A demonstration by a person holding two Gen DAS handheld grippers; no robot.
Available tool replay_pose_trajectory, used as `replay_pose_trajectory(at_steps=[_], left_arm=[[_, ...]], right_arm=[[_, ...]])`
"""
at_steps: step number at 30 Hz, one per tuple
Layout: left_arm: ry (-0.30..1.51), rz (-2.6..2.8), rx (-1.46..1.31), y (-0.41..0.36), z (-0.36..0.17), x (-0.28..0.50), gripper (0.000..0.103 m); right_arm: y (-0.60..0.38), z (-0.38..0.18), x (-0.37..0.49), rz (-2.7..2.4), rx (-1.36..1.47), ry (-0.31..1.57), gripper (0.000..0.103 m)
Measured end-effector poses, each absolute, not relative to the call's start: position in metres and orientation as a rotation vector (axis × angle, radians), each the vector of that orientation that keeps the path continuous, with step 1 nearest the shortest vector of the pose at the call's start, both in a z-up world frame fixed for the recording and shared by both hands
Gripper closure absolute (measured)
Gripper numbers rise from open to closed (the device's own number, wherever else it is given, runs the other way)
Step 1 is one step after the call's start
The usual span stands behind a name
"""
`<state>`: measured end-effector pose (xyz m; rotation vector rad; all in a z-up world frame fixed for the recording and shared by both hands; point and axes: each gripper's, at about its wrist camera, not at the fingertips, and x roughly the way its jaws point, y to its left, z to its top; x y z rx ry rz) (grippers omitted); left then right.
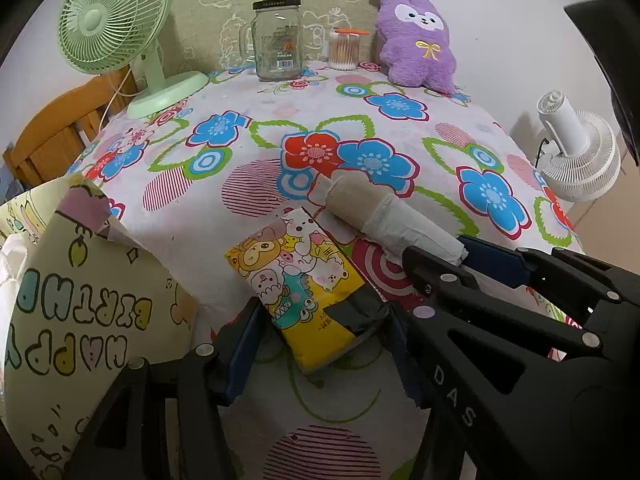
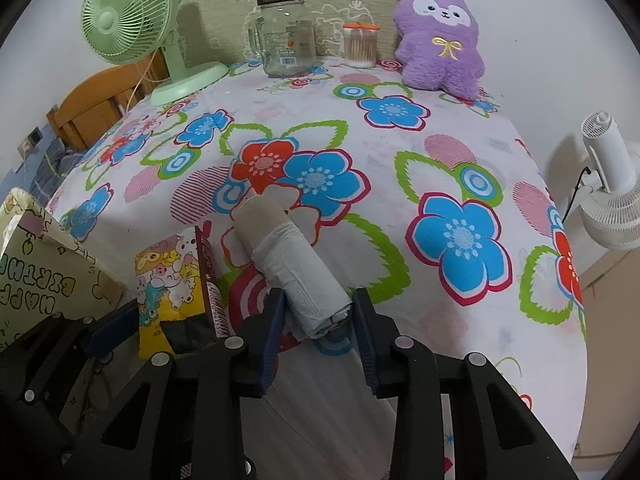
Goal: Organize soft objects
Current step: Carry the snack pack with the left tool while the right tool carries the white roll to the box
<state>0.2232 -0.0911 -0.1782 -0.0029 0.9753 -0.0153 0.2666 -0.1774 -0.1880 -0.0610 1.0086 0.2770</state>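
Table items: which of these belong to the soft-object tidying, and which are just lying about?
In the job:
- tissue pack, between the left claw's fingers
- paper roll, gripped by the right claw
- birthday box, probably the destination
- purple plush, soft, untouched

Lying about:
- green fan
- glass jar
- cotton swab pot
- white fan

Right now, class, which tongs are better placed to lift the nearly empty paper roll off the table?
Right. The right tongs are shut on the near end of the paper roll. The left tongs grip the cartoon tissue pack beside it.
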Motion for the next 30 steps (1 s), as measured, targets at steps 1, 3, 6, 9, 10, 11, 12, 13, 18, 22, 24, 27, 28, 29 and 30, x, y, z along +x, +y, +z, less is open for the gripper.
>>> replay_pose_trajectory(at_steps=[1, 3, 6, 9, 10, 11, 12, 13, 18, 22, 24, 27, 28, 29, 30], left_arm=[[0.976, -0.019, 0.000, -0.092, -0.178, 0.222, 0.041], [0.977, -0.025, 0.004, -0.093, -0.178, 0.221, 0.041], [0.970, -0.030, 0.013, -0.095, -0.176, 0.217, 0.041], [0.959, -0.040, 0.021, -0.097, -0.172, 0.213, 0.041], [0.956, -0.042, 0.022, -0.098, -0.171, 0.211, 0.041], [0.952, -0.045, 0.025, -0.099, -0.170, 0.209, 0.041], [0.949, -0.047, 0.027, -0.100, -0.169, 0.208, 0.041], [0.946, -0.049, 0.029, -0.101, -0.167, 0.206, 0.041], [0.928, -0.062, 0.038, -0.104, -0.160, 0.196, 0.041], [0.912, -0.069, 0.047, -0.107, -0.154, 0.187, 0.041], [0.908, -0.072, 0.051, -0.109, -0.152, 0.184, 0.041], [0.897, -0.075, 0.057, -0.110, -0.147, 0.178, 0.041], [0.892, -0.078, 0.058, -0.111, -0.145, 0.176, 0.041], [0.889, -0.079, 0.059, -0.112, -0.144, 0.174, 0.041], [0.885, -0.080, 0.060, -0.112, -0.142, 0.172, 0.041]], right_arm=[[-0.178, -0.188, 0.266, 0.275, -0.059, 1.009, 0.067], [-0.179, -0.187, 0.264, 0.273, -0.057, 1.010, 0.067], [-0.181, -0.185, 0.259, 0.266, -0.053, 1.006, 0.067], [-0.184, -0.181, 0.254, 0.260, -0.047, 0.995, 0.067], [-0.185, -0.180, 0.252, 0.258, -0.046, 0.992, 0.067], [-0.186, -0.178, 0.250, 0.254, -0.045, 0.988, 0.067], [-0.187, -0.177, 0.248, 0.252, -0.043, 0.984, 0.067], [-0.187, -0.176, 0.247, 0.250, -0.042, 0.982, 0.067], [-0.191, -0.167, 0.235, 0.235, -0.033, 0.965, 0.067], [-0.195, -0.160, 0.226, 0.223, -0.025, 0.949, 0.067], [-0.197, -0.157, 0.221, 0.216, -0.022, 0.944, 0.067], [-0.199, -0.153, 0.215, 0.209, -0.018, 0.935, 0.067], [-0.200, -0.151, 0.213, 0.206, -0.019, 0.931, 0.067], [-0.200, -0.149, 0.211, 0.204, -0.020, 0.928, 0.067], [-0.201, -0.147, 0.209, 0.201, -0.020, 0.924, 0.067]])
